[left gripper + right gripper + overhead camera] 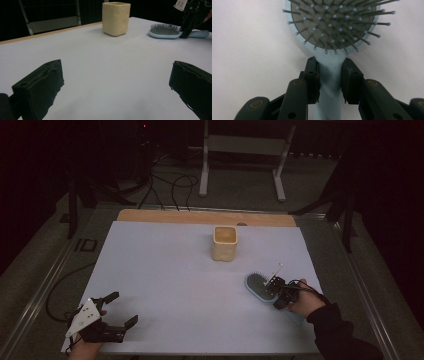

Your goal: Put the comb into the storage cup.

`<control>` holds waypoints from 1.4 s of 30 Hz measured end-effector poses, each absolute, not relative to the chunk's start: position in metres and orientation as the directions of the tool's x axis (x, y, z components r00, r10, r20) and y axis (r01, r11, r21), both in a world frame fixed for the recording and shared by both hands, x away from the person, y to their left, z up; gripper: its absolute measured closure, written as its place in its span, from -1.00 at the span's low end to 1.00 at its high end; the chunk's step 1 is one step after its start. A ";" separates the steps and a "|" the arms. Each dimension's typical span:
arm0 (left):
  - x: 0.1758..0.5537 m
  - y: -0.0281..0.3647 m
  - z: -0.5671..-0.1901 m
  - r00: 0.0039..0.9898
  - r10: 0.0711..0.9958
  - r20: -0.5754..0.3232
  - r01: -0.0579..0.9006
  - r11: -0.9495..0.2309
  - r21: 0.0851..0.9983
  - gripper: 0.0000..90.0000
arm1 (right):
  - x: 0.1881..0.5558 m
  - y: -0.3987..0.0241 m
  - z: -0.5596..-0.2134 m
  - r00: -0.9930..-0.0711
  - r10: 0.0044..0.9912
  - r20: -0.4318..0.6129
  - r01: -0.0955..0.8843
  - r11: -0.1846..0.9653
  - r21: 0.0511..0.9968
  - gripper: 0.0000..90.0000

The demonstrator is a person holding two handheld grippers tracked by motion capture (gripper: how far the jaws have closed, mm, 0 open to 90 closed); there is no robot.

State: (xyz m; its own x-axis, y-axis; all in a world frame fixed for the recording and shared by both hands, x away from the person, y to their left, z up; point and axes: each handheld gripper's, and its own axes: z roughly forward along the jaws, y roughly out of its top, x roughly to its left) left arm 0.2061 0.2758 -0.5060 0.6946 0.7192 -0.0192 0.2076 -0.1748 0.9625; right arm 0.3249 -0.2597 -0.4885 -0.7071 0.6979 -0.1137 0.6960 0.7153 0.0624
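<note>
Pale-blue bristled hairbrush, handle pinched by right tongs, left tongs spread, cream square cup

The high view is looking forward and down over the whole worktop from the person's side. The left gripper view is sitting low, facing across toward the cup and hairbrush, both shared with the high view. The right gripper view is looking close down onto the hairbrush.
</note>
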 end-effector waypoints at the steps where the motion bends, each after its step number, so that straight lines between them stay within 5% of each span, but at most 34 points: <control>1: 0.206 0.276 -0.506 0.695 0.719 -0.019 0.208 -0.175 0.962 -1.00 | 0.325 -0.259 -0.489 -0.704 0.701 -0.113 0.699 0.712 0.060 0.55; 42: 0.207 0.276 -0.506 0.692 0.722 -0.024 0.211 -0.170 0.963 -1.00 | 0.323 -0.242 -0.459 -0.670 0.742 -0.033 0.674 0.626 0.392 0.57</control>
State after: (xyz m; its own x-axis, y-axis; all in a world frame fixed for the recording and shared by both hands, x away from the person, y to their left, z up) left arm 0.2069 0.2762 -0.5064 0.6918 0.7217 -0.0242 0.2111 -0.1702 0.9625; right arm 0.3228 -0.2423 -0.4594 -0.6701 0.7416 -0.0325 0.6741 0.6263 0.3916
